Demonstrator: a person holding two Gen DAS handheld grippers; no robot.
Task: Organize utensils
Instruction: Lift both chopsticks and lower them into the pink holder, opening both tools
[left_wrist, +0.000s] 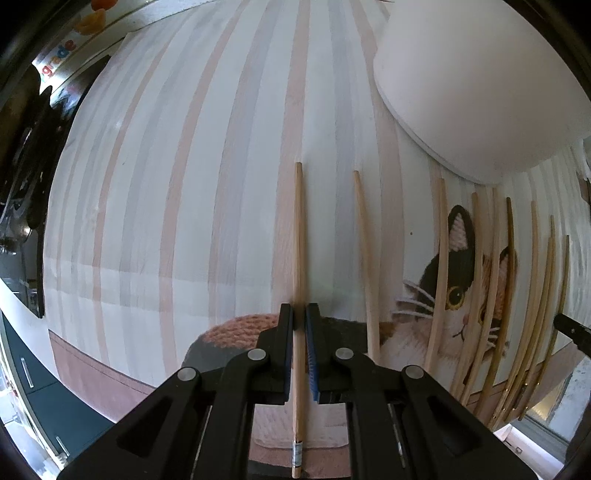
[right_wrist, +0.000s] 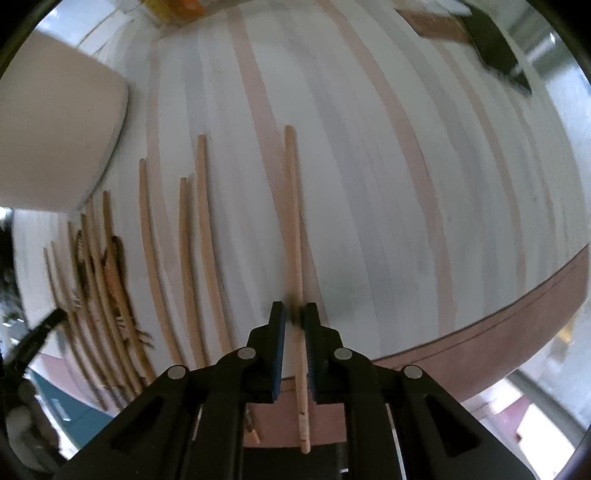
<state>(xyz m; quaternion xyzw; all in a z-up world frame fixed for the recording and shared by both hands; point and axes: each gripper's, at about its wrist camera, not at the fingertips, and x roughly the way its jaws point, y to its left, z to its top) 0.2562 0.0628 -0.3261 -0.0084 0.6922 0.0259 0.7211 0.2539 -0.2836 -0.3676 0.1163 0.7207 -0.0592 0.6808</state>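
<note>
My left gripper (left_wrist: 299, 314) points down at the striped cat mat (left_wrist: 166, 184) and is shut on a pale wooden chopstick (left_wrist: 299, 236), both pads against it. Another chopstick (left_wrist: 364, 251) lies just to its right, and several more chopsticks (left_wrist: 491, 295) lie across the cat picture. In the right wrist view a chopstick (right_wrist: 293, 221) runs between the jaws of my right gripper (right_wrist: 294, 314). It rests against the right pad with a thin gap to the left pad, so the jaws stand slightly open. Several chopsticks (right_wrist: 155, 258) lie in a row to its left.
A white container (left_wrist: 480, 81) stands on the mat at the upper right in the left wrist view; the same container (right_wrist: 55, 129) is at the upper left in the right wrist view. The mat's brown border (right_wrist: 517, 332) marks its near edge. A dark object (right_wrist: 495, 44) lies at the far right.
</note>
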